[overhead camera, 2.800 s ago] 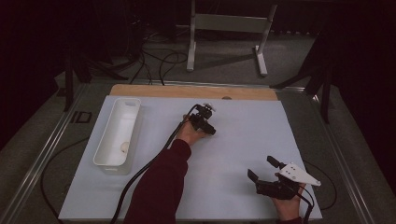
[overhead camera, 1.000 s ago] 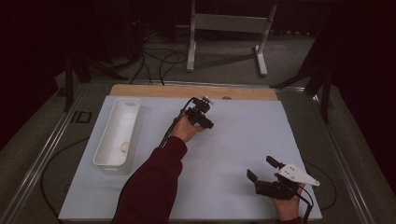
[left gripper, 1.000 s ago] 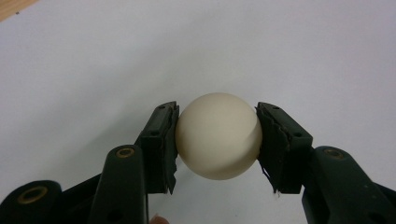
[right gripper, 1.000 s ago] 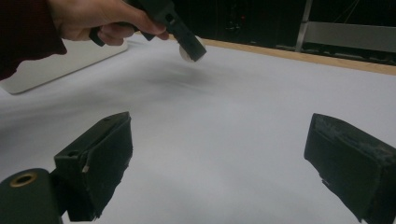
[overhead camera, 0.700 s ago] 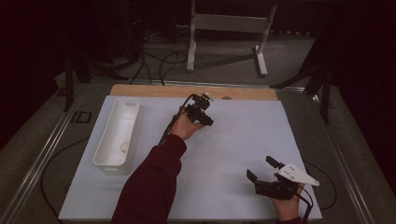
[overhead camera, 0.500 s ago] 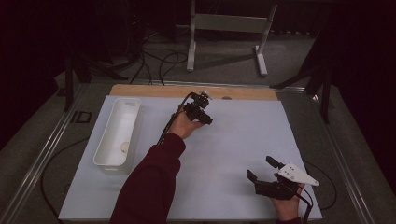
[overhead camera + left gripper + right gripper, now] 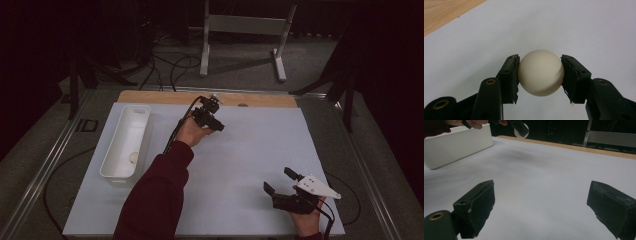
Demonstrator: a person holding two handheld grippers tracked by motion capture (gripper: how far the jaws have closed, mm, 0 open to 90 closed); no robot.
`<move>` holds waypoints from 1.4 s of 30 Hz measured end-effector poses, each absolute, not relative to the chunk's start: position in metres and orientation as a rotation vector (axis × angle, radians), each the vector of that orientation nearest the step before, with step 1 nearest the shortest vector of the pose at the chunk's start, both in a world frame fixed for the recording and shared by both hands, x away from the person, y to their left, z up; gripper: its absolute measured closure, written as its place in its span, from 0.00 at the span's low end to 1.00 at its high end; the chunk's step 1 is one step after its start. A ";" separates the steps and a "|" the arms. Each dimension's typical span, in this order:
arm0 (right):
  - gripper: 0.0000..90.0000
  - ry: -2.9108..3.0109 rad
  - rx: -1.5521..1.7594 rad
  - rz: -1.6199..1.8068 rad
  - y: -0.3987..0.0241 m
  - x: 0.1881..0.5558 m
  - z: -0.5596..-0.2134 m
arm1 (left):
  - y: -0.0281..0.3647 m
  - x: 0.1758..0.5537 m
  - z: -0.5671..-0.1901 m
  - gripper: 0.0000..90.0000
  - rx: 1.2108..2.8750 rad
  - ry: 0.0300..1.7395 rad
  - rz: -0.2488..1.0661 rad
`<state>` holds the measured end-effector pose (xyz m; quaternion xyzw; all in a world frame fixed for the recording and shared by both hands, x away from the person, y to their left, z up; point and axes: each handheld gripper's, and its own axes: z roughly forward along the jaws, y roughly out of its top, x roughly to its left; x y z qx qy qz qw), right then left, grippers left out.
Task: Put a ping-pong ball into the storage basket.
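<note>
My left gripper [image 7: 212, 119] hangs over the far middle of the white mat [image 7: 250, 150], held by a hand in a dark red sleeve. It is shut on a cream ball [image 7: 540, 72], which sits squarely between the two black pads above the mat. From the right gripper view the left gripper [image 7: 520, 127] is far off at the top, with the ball [image 7: 526, 133] peeking out behind a jaw. My right gripper [image 7: 278, 180] rests near the front right of the mat, open; in its own view the right gripper [image 7: 542, 186] has nothing between its jaws.
A long white tray [image 7: 125, 142] lies at the left of the mat with a small pale ball [image 7: 133, 157] inside; the tray [image 7: 456, 143] shows upper left in the right gripper view. A wooden board edge [image 7: 260, 101] runs along the far side. A metal stand [image 7: 240, 30] is beyond the table.
My left gripper has lifted a little with the ball still clamped and drifted slightly toward the far edge. The right gripper has stayed put.
</note>
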<state>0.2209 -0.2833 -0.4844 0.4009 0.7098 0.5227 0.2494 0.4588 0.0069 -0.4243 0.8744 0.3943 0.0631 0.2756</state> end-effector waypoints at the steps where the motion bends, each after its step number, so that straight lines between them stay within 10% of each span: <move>1: 0.08 1.932 1.092 1.424 -0.283 0.221 -0.484 | 0.007 0.459 -0.424 0.57 2.356 1.057 0.170; 42: 0.08 1.931 1.089 1.425 -0.283 0.221 -0.484 | 0.029 0.444 -0.392 0.57 2.344 0.984 0.188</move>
